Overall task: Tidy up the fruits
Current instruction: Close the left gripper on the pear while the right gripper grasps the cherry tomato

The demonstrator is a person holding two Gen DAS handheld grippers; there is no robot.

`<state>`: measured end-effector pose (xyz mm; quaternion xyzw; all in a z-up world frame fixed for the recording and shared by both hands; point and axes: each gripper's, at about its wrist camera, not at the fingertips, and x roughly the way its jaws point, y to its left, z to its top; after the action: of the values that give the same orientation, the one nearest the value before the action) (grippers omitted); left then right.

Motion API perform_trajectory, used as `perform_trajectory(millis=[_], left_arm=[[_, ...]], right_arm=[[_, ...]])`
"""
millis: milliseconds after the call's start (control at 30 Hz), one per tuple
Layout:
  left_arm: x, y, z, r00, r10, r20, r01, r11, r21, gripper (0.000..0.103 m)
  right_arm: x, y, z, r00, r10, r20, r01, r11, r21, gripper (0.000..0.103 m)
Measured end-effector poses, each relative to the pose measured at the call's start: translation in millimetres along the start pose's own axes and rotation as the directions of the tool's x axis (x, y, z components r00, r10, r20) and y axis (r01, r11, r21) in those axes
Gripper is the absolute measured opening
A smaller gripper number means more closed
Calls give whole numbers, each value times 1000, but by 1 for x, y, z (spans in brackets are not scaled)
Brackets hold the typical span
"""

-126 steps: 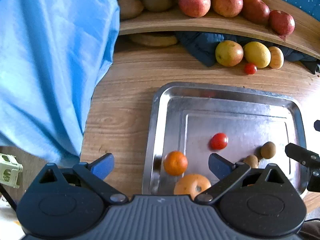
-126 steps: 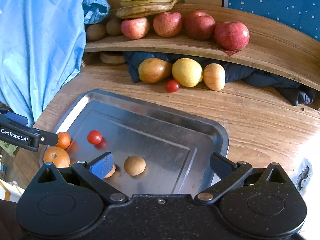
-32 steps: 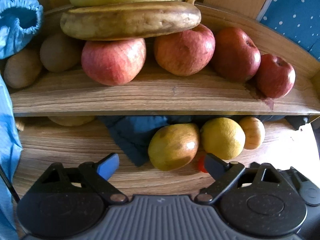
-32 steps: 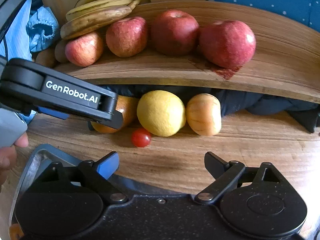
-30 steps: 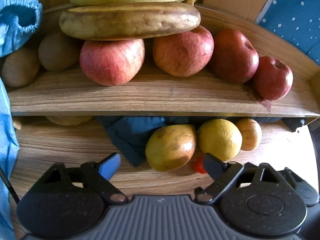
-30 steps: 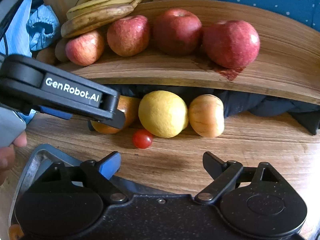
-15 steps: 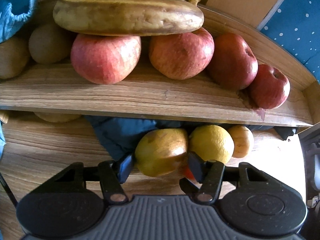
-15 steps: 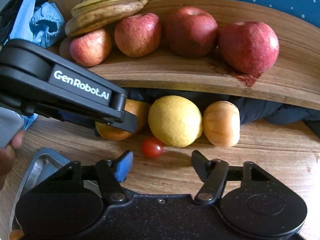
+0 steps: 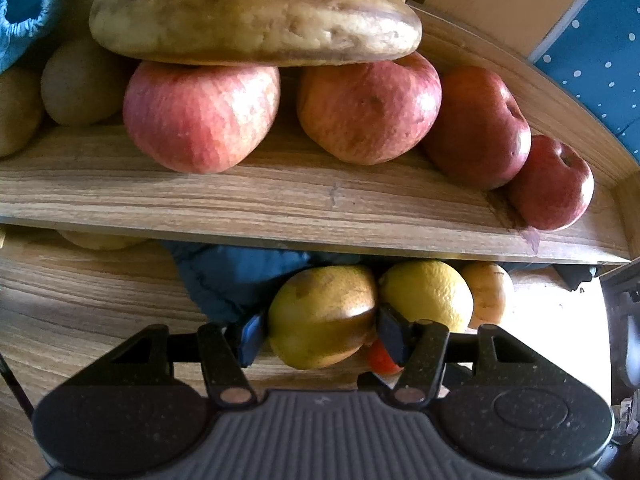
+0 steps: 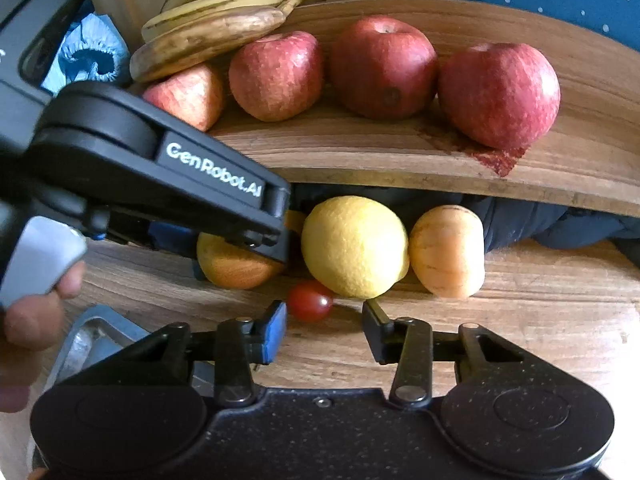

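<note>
My left gripper (image 9: 320, 334) is shut on a yellow-brown pear-like fruit (image 9: 322, 316) that lies on the table under the wooden shelf; this fruit shows in the right wrist view (image 10: 232, 266), partly hidden by the left gripper. A lemon (image 10: 354, 246) and a small tan fruit (image 10: 446, 250) lie to its right. A cherry tomato (image 10: 310, 300) lies just ahead of my right gripper (image 10: 324, 328), whose jaws stand partly closed and hold nothing.
The wooden shelf (image 10: 400, 156) above carries several red apples (image 10: 382, 66), bananas (image 10: 208, 32) and brown fruits (image 9: 80, 80). A dark blue cloth (image 9: 232, 276) lies under the shelf. The metal tray's corner (image 10: 92, 336) is at lower left.
Both grippers moved from the tray toward the shelf. The left jaws closed onto the yellow-brown fruit. The right jaws narrowed and came closer to the cherry tomato.
</note>
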<state>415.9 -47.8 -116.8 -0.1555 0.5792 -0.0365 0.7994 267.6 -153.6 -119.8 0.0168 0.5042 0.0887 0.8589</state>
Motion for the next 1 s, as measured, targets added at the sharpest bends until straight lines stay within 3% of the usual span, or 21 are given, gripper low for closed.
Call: perform_trajectory(millis=[267, 500, 1000], left_arm=[[6, 3, 4, 1000, -4, 6, 4, 1000, -14, 62], [-4, 6, -7, 1000, -5, 5, 5, 1000, -10, 61], [-4, 14, -27, 1000, -6, -9, 6, 1000, -18, 62]], right_arm=[[1, 3, 2, 1000, 3, 12, -3, 1000, -6, 43], [-2, 0, -2, 1000, 11, 17, -12, 1000, 10, 25], [-20, 1, -10, 1000, 6, -4, -6, 1000, 2, 25]])
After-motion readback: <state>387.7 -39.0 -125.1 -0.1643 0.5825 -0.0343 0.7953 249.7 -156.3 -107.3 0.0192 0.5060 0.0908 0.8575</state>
